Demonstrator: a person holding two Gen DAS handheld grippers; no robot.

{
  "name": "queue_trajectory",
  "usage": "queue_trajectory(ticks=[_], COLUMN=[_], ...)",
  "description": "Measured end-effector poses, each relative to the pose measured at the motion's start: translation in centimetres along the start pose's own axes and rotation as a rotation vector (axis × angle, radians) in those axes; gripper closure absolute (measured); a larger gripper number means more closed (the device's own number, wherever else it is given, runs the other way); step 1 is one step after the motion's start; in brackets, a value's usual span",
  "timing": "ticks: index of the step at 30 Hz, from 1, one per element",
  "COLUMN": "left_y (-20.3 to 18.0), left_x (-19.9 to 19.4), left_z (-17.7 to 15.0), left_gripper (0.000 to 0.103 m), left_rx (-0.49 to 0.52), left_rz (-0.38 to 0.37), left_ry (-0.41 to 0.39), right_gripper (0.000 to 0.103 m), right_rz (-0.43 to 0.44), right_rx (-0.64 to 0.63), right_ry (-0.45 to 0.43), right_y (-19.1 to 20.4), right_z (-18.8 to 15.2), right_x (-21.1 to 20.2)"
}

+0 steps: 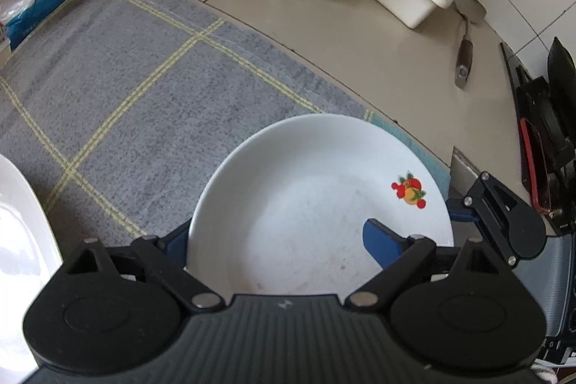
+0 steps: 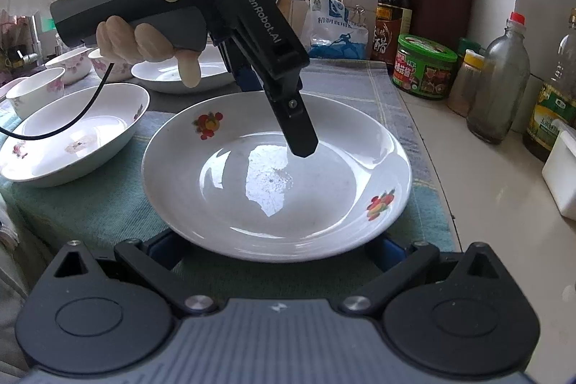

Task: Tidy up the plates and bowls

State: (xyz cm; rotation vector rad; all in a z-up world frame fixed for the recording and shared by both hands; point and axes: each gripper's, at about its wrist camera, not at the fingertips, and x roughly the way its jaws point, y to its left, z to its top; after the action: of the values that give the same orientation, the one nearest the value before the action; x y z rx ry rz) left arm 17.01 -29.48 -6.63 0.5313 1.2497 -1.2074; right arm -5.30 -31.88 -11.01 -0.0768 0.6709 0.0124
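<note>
Right gripper [image 2: 277, 247]: low at the plate's [image 2: 277, 182] near rim, jaws spread, one finger on each side, not gripping.
Left gripper [image 1: 277, 236]: angled steeply down; jaws clamp the plate's far rim.
Plate: on checked cloth [image 2: 378, 89].
Bowls [image 2: 72, 132]: left, beyond.

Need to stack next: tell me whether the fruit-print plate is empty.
Empty: the plate shows only bare white glaze, nothing lying in it.
</note>
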Motion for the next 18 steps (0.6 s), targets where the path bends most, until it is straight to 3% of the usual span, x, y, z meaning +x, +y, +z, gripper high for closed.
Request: queue_trajectory(ticks=[8, 18], left_y=[0.7, 2.9], left_x=[-1.3, -1.2], left_z=[0.9, 3.5], left_gripper=[0.009, 0.009], left_rx=[-0.020, -0.045], left_rz=[-0.008, 0.022], left_ry=[-0.057, -0.119], right_gripper=[0.000, 0.000], right_rz=[-0.020, -0.028], right_rx=[-0.032, -0.080], right_ry=[-0.012, 0.002], right_y=[-0.9, -3.1], right_z=[1.6, 3.4], right_x=[0.2, 3.5])
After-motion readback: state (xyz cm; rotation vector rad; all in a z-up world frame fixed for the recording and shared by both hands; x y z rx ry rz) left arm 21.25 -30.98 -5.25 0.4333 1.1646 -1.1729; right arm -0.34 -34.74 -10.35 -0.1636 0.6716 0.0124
